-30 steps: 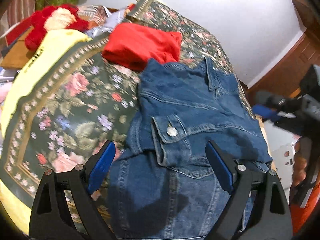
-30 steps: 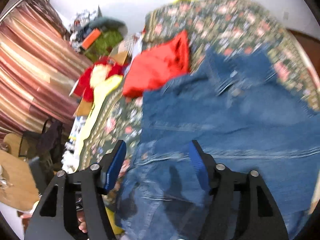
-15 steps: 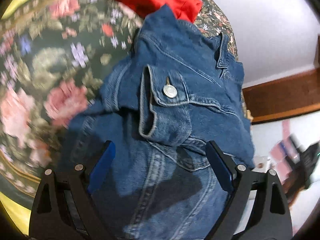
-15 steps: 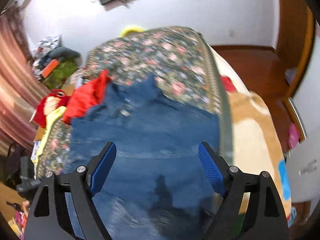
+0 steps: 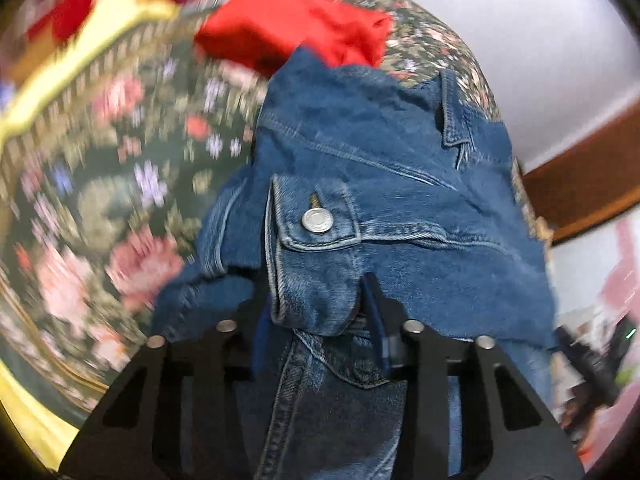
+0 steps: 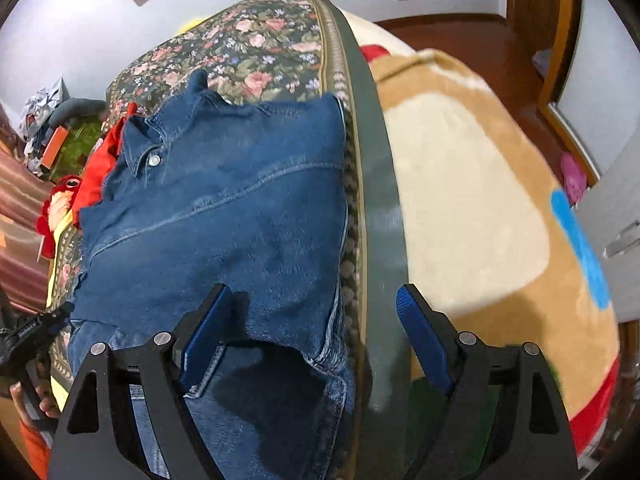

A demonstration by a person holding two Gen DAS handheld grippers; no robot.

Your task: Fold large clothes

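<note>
Denim jacket (image 5: 384, 184) lies on the floral bedspread (image 5: 120, 184), collar toward the folded red garment (image 5: 292, 24). Left gripper (image 5: 320, 320) closing, its jaws pinching the stitched cuff with metal snap button (image 5: 317, 220). Right gripper (image 6: 308, 332) released, blue ribbed pads wide apart over the jacket's hem corner beside the bedspread's grey border.

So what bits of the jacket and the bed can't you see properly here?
- Left wrist view: the left tool is closing on the denim jacket; its pads are buried in the cuff fold.
- Left wrist view: the floral bedspread is smeared by motion blur.
- Right wrist view: the jacket's bottom edge is cut off behind the open right tool.
- Right wrist view: the red garment mostly hides behind the jacket's collar.
</note>
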